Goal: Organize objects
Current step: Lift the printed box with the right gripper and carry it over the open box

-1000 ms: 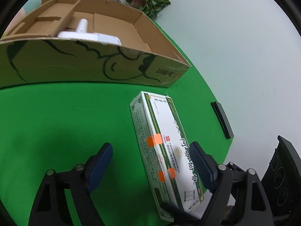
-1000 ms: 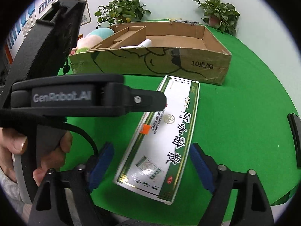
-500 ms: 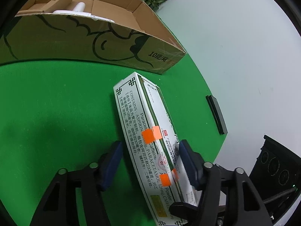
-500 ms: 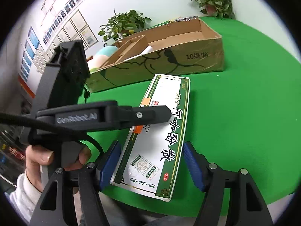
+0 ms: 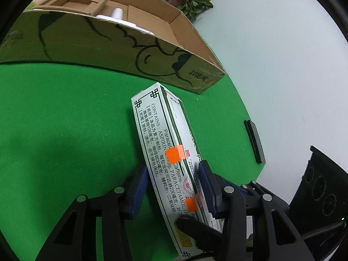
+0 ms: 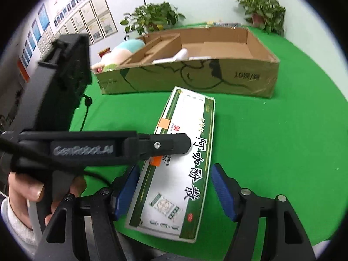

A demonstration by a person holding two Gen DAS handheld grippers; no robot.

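Both grippers at the medicine box (image 5: 165,152)

My left gripper (image 5: 174,187) clamps it tilted off the desk (image 5: 65,119); right gripper (image 6: 174,191) straddles it, parted, pads apart.

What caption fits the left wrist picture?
Left claw clamps the medicine box on the green table, near the carton.

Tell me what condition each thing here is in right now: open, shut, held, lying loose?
Medicine box: sealed with orange tape, tilted, pinched by the left tongs.
Left tongs: shut on the medicine box.
Right tongs: open, straddling the box's near end.
Cardboard carton: open-topped, on the green table.
White bottle: lying inside the carton.
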